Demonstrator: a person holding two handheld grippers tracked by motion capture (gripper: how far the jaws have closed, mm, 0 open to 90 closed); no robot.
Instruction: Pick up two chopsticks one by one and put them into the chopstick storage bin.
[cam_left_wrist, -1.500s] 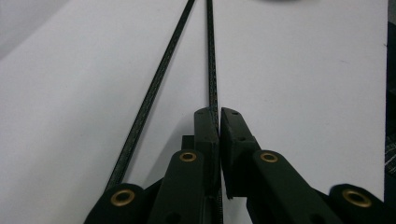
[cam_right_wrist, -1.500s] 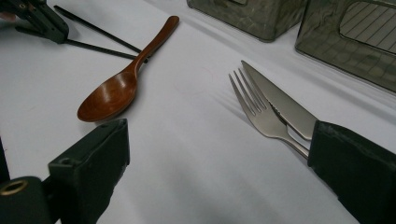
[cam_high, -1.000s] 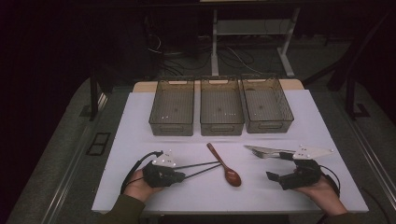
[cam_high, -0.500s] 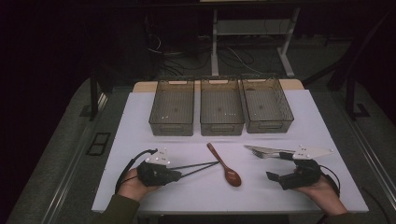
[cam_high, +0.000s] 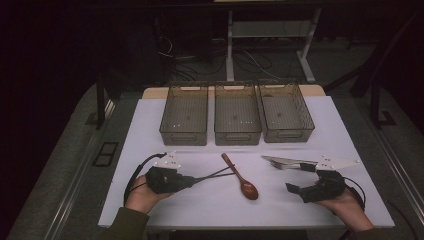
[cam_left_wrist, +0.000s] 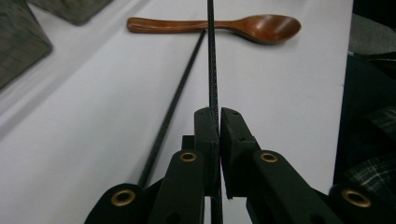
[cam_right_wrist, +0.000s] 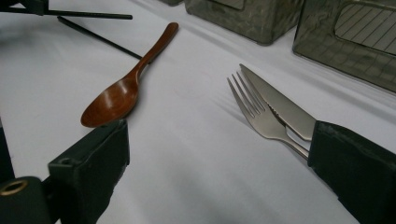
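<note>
Chopstick (cam_left_wrist: 212, 70): one thin black stick, which you are clamping between the closed jaws of your left gripper (cam_left_wrist: 218, 121); it is running forward from the jaws, its far end crossing over the spoon's handle. Second chopstick (cam_left_wrist: 173, 105): lying loose on the table (cam_high: 150, 130) just beside the first, its tip near the same handle. Spoon (cam_high: 241, 176): wooden, lying mid-table, bowl toward you. Fork (cam_right_wrist: 259, 114) and knife (cam_right_wrist: 280, 105): lying together, touching, in front of your right gripper (cam_right_wrist: 219, 163), which is resting wide open and empty. Three bins (cam_high: 236, 112): standing in a row beyond, apparently empty. Handling note, as judgement: you are gripping near one end, so lift slowly, keep the stick level, and clear the spoon before swinging toward a bin.
</note>
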